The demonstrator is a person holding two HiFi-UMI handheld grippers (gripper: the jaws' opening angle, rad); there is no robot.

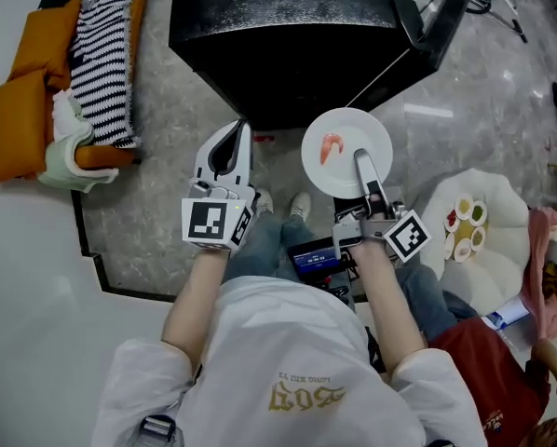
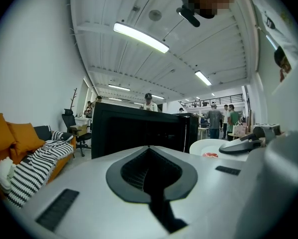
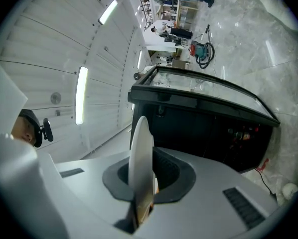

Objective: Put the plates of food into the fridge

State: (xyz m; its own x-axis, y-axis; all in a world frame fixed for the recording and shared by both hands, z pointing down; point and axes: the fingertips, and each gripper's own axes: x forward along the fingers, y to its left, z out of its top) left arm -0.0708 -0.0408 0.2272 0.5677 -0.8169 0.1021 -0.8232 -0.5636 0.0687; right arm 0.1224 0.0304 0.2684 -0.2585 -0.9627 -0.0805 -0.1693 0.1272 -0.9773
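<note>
A white plate (image 1: 346, 136) with a piece of orange-pink shrimp (image 1: 330, 146) on it is held level in front of the black fridge (image 1: 288, 35). My right gripper (image 1: 363, 163) is shut on the plate's near rim. In the right gripper view the plate (image 3: 140, 153) stands edge-on between the jaws, with the fridge (image 3: 204, 128) behind it. My left gripper (image 1: 226, 149) is shut and empty, to the left of the plate. In the left gripper view, the fridge (image 2: 139, 131) is ahead and the plate (image 2: 209, 146) is to the right. The fridge door (image 1: 432, 21) stands open on the right.
A sofa with orange cushions (image 1: 22, 91) and a striped blanket (image 1: 106, 54) stands at the left. A white round table (image 1: 497, 250) at the right carries a dish of several small food portions (image 1: 465, 223). A person in red (image 1: 488, 380) sits at the bottom right. Several people stand behind the fridge.
</note>
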